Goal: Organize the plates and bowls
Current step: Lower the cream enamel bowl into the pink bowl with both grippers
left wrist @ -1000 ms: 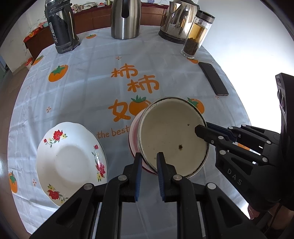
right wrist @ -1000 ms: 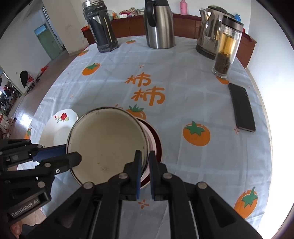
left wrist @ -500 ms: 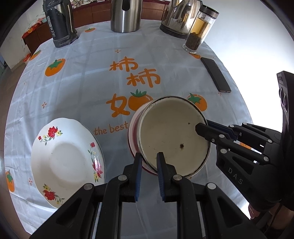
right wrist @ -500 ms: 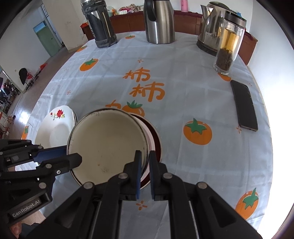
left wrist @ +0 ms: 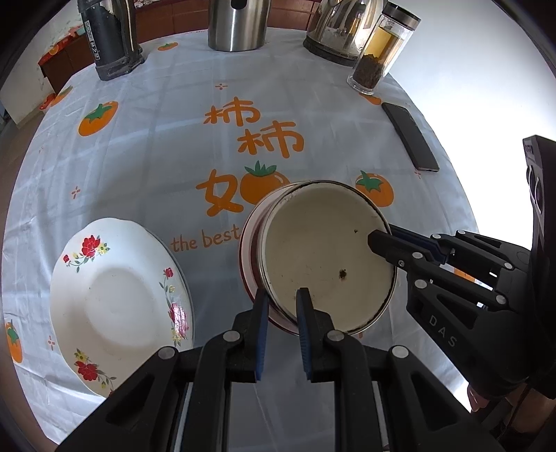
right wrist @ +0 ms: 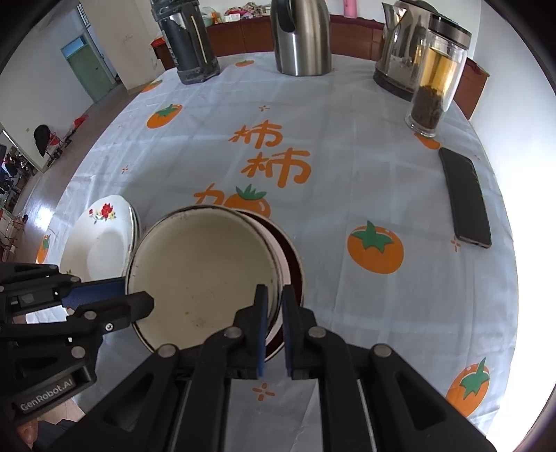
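A cream enamel bowl (left wrist: 323, 257) with a dark rim is held tilted above a red and white bowl (left wrist: 248, 250) on the table. My left gripper (left wrist: 282, 299) is shut on the enamel bowl's near rim. My right gripper (right wrist: 274, 299) is shut on its right rim, and it shows from the side in the left wrist view (left wrist: 378, 240). The enamel bowl (right wrist: 201, 271) covers most of the red bowl (right wrist: 292, 264). A white plate with red flowers (left wrist: 118, 299) lies on the left of the table (right wrist: 100, 240).
At the far edge stand a black flask (left wrist: 111, 38), a steel jug (left wrist: 238, 24), a kettle (left wrist: 344, 27) and a glass tea bottle (left wrist: 378, 52). A black phone (left wrist: 410, 135) lies at the right. The tablecloth (left wrist: 166, 139) has orange prints.
Both grippers and the enamel bowl have moved a little nearer to the table and forward. The grips have not changed.
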